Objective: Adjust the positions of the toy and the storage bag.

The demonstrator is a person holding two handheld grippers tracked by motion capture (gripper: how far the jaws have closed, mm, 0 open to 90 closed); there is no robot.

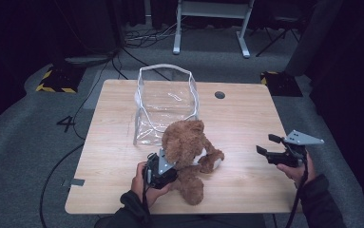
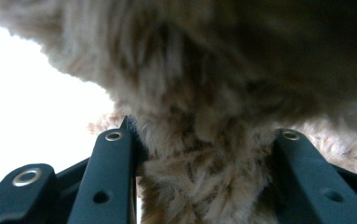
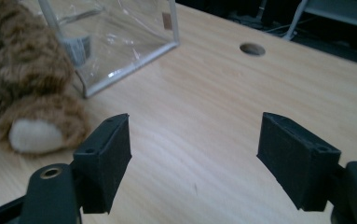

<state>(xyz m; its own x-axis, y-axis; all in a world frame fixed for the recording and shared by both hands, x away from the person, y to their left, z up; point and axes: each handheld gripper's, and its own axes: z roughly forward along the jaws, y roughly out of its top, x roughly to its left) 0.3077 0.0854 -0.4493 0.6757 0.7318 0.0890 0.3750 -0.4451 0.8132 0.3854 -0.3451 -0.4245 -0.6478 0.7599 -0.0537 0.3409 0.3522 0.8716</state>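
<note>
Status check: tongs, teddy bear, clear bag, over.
Left tongs shut on teddy bear. Right tongs open, empty. Clear bag behind bear, upright, mouth open.

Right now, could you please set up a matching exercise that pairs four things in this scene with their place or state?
Things:
1. teddy bear
2. clear bag
3. left gripper
4. right gripper

Places or states:
A. jaws open with nothing between them, held above the table's right side
B. stands open-topped on the table behind the bear
C. brown and furry, sitting near the table's front edge
D. jaws closed on brown fur

Pairs: 1-C, 2-B, 3-D, 4-A
</note>
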